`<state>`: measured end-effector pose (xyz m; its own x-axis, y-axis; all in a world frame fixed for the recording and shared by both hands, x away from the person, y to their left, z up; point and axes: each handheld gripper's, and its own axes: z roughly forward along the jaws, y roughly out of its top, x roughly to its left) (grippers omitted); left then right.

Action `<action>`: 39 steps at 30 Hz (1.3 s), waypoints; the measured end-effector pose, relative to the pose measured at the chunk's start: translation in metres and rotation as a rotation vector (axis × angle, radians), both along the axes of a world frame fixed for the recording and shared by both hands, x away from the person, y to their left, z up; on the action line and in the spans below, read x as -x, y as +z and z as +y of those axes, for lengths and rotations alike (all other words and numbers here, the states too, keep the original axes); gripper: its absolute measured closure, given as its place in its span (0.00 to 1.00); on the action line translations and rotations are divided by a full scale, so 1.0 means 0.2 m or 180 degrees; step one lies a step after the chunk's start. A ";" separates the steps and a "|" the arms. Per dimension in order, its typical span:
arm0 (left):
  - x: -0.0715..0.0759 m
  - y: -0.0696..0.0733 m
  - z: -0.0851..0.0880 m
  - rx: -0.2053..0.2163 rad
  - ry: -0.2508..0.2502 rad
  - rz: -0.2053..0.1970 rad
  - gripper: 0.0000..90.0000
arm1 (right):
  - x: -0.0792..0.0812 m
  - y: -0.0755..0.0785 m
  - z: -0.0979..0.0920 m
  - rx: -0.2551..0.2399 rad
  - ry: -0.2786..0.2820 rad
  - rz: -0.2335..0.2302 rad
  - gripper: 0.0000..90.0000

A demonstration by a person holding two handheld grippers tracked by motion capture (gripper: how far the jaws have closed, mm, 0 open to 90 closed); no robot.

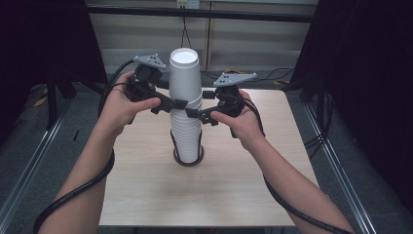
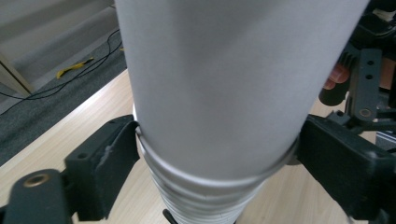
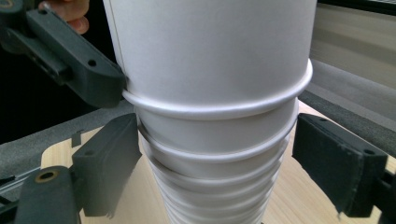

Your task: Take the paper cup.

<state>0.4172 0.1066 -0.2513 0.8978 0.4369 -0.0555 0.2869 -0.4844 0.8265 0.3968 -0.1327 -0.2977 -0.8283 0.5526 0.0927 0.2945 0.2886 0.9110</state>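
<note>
A tall stack of white paper cups stands upright on the wooden table, just behind the table's middle. The cups are nested upside down: each rolled rim faces the table and the closed bottom faces up, so the long axis of the stack runs straight up from the tabletop. The foot of the stack sits inside a dark ring holder that rests on the table.

The top cup rides higher than the rest, its round white base uppermost and its rim lifted partly clear of the cups beneath.

The left gripper reaches in from the left of the stack. In the left gripper view its two jaws bracket the rim of the top cup, one on each side, at or just touching the rim; whether they press on it cannot be told.

The right gripper reaches in from the right of the stack, slightly lower. In the right gripper view its jaws stand apart on either side of the nested rims, with a clear gap on one side, so it is not gripping.
</note>
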 end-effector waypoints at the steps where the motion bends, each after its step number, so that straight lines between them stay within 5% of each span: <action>1: -0.01 -0.01 -0.01 0.0064 0.0000 -0.0014 0.10 | 0.00 0.00 0.00 0.0005 0.0001 0.0002 0.16; 39: -0.03 -0.02 -0.11 0.0123 0.0209 -0.0016 0.07 | 0.01 0.00 0.01 0.0067 -0.0036 -0.0134 0.17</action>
